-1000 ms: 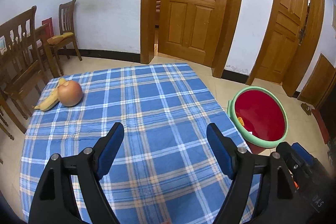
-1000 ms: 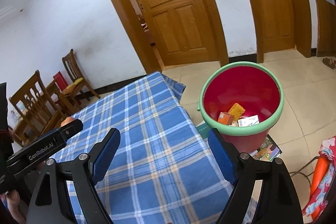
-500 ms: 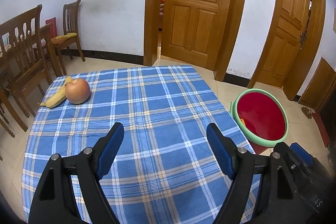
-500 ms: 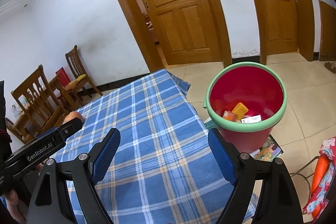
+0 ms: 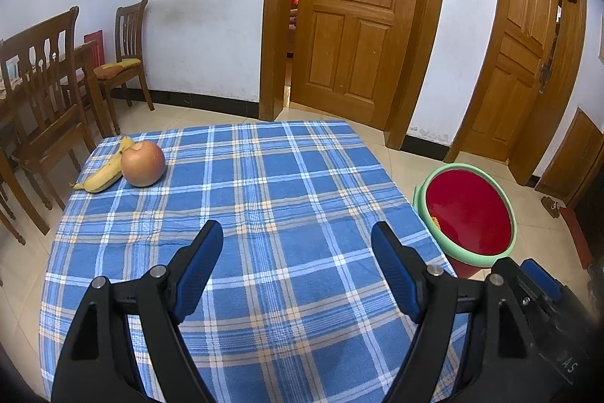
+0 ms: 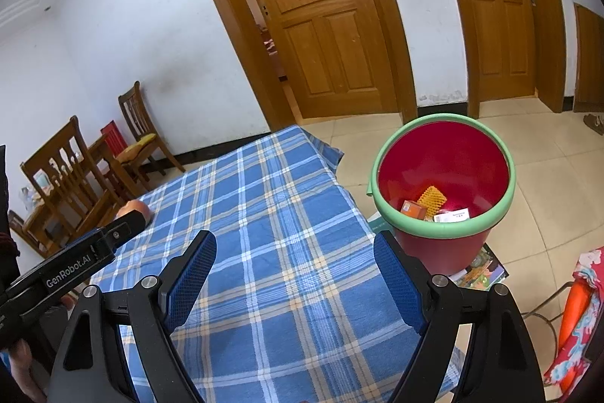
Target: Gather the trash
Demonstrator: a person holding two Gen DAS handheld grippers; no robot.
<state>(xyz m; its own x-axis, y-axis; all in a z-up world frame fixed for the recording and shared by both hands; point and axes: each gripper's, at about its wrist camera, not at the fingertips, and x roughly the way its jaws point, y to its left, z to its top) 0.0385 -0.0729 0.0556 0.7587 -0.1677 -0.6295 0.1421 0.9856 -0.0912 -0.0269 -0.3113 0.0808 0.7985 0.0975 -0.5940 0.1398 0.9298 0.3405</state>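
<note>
A blue checked tablecloth [image 5: 287, 199] covers the table. At its far left corner an apple [image 5: 143, 163] lies against a banana [image 5: 104, 172]. My left gripper [image 5: 297, 240] hangs open over the near middle of the cloth, nothing between its fingers. On the floor to the right of the table stands a red bin with a green rim [image 6: 443, 176], holding an orange box, a yellow ridged piece and a white card. My right gripper [image 6: 294, 252] is open above the cloth's right side, empty. The apple [image 6: 134, 208] peeks out behind the left gripper's body in the right wrist view.
Wooden chairs [image 5: 41, 93] and a table stand left of the cloth. Two wooden doors [image 5: 355, 21] are in the far wall. The bin [image 5: 468, 214] sits on printed paper on the tiled floor. A red patterned cloth [image 6: 577, 312] hangs at the right edge.
Both views have shifted slightly: the apple and banana sit further right in the left wrist view, the bin further right in the right wrist view. Both grippers stay open.
</note>
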